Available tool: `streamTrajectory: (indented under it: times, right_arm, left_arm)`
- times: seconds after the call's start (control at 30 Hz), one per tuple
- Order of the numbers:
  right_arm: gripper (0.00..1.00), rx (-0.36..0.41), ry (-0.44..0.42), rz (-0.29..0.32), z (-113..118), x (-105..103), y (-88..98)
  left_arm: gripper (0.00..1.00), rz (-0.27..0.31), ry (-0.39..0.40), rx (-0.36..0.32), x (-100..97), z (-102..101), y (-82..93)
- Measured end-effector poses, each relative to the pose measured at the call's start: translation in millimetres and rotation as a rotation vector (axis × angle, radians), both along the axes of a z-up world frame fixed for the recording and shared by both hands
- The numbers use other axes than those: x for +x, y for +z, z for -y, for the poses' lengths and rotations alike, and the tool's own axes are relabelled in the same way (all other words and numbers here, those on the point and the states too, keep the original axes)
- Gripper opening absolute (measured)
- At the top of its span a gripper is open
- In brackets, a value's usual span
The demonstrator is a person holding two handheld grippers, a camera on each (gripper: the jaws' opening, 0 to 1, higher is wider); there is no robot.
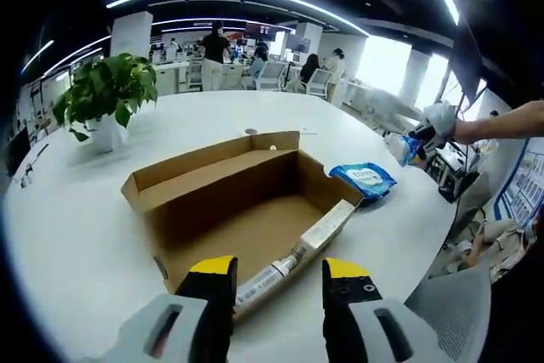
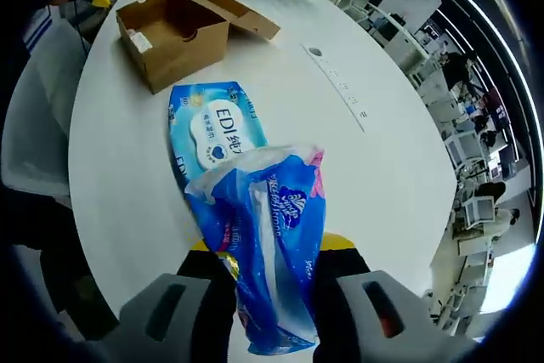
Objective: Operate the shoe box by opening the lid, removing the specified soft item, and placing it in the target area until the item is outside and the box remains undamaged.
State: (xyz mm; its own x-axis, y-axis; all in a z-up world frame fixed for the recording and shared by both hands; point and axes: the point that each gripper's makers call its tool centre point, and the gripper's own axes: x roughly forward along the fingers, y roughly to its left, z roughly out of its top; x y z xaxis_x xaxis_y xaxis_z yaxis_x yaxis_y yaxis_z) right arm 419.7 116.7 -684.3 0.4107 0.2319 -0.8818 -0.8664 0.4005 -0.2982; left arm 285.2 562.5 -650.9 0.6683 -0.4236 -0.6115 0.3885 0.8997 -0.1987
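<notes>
The brown cardboard shoe box (image 1: 246, 201) stands open on the round white table (image 1: 76, 235), its lid folded back on the far side and its inside bare. My left gripper (image 1: 279, 271) is open just in front of the box's near wall, with nothing held. A blue wet-wipes pack (image 1: 363, 180) lies flat on the table right of the box. My right gripper (image 2: 272, 252) is shut on a soft blue tissue pack (image 2: 272, 218), held above the table near the wet-wipes pack (image 2: 212, 133). The right gripper (image 1: 422, 138) also shows at the table's right edge, on a person's arm.
A potted plant (image 1: 106, 95) stands at the table's back left. A grey chair (image 1: 450, 303) sits by the near right edge. The box (image 2: 174, 27) lies far from the right gripper. Desks, chairs and people fill the office behind.
</notes>
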Motion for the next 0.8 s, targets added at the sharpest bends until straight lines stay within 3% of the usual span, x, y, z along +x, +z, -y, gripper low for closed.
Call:
streamTrajectory:
  times: [0.27, 0.57, 0.8]
  right_arm:
    - [0.31, -0.051, 0.042, -0.015, 10, 13, -12.7]
    - [0.33, -0.162, 0.131, -0.087, 27, 1, -51.1]
    - [0.36, -0.163, 0.094, -0.114, 40, 3, -66.9]
  left_arm:
    - [0.41, 0.002, 0.012, 0.013, -1.8, -3, 7.2]
    - [0.42, -0.003, 0.009, 0.027, -3.5, -1, 9.8]
    - [0.42, 0.003, 0.006, 0.033, 0.5, 0, 16.5]
